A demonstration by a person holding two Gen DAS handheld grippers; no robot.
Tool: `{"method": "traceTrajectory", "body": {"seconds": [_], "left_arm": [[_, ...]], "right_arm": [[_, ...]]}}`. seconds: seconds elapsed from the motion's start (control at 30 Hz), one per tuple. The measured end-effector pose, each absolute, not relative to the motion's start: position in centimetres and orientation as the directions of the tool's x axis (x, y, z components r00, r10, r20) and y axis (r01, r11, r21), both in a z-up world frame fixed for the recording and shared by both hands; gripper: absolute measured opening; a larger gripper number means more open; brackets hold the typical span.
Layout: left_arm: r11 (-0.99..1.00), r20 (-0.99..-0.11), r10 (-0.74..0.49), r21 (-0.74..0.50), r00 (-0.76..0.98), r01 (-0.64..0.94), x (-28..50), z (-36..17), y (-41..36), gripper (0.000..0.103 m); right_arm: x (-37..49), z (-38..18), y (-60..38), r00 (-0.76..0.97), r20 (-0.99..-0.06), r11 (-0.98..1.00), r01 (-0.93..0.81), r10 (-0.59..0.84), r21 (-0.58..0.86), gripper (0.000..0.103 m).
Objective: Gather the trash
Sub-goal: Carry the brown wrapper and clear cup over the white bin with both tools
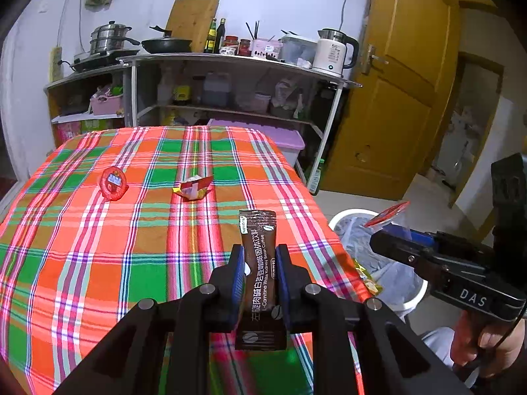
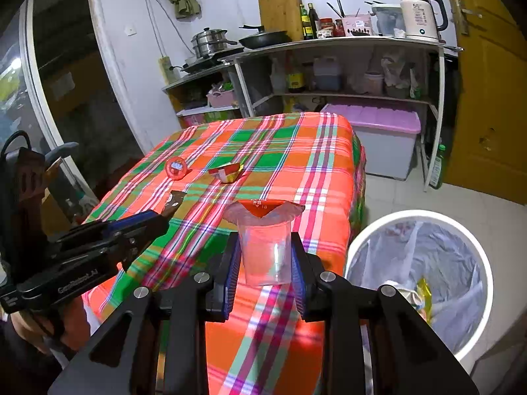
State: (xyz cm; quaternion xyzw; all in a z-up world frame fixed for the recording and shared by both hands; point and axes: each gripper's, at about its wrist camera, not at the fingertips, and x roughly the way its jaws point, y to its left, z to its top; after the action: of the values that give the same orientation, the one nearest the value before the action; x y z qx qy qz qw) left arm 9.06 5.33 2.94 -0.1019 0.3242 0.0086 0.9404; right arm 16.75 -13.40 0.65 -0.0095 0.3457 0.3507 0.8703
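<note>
Nearest the left wrist camera, the left gripper (image 1: 260, 263) has its fingers (image 1: 237, 273) nearly closed, pinching a slim brown coffee sachet (image 1: 258, 250) by its lower half so the flat, glossy foil strip stands out forward past the tips; a thin packet like this needs a narrow pinch to keep from slipping. The right gripper (image 2: 265, 256) has its fingers (image 2: 232, 270) partway apart, clamped on the sides of a clear plastic cup (image 2: 265, 250), a soft, thin-walled tapered tub whose red foil lid is peeled and crumpled at the rim; the wider hold suits its rounder body, and too hard a squeeze would likely buckle it. Both pieces are carried above the near right corner of the worktop (image 1: 82, 247), which is draped in a bright orange, green and pink checked cloth. Just off the worktop's right edge, on the floor, stands a round white bin (image 2: 425, 217) lined with a pale crinkled bag, with a yellow wrapper already inside, so it seems both items are headed there. Farther along the worktop, toward its middle, lie a crumpled red and yellow wrapper (image 1: 194, 188) and, towards its left edge, a small round red-lidded cup (image 1: 113, 182), both not yet collected. Beyond the far edge a metal shelf rack (image 1: 230, 65) holds pans and a kettle.
</note>
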Motion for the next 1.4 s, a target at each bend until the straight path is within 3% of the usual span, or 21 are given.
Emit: {"method": "traceTrajectory", "body": {"seconds": [0.83, 1.4], "left_arm": [[0.985, -0.605, -0.100, -0.172, 0.790, -0.007, 6.3, 3.1, 1.2, 0.019], [0.982, -0.610, -0.167, -0.169, 0.775, 0.078, 8.8, 3.1, -2.6, 0.019]], "right_arm": [[12.6, 0.5, -17.6, 0.538, -0.593, 0.769, -0.592, 0.599, 0.241, 0.029], [13.7, 0.0, -21.7, 0.584, -0.596, 0.819, -0.515, 0.551, 0.252, 0.030]]}}
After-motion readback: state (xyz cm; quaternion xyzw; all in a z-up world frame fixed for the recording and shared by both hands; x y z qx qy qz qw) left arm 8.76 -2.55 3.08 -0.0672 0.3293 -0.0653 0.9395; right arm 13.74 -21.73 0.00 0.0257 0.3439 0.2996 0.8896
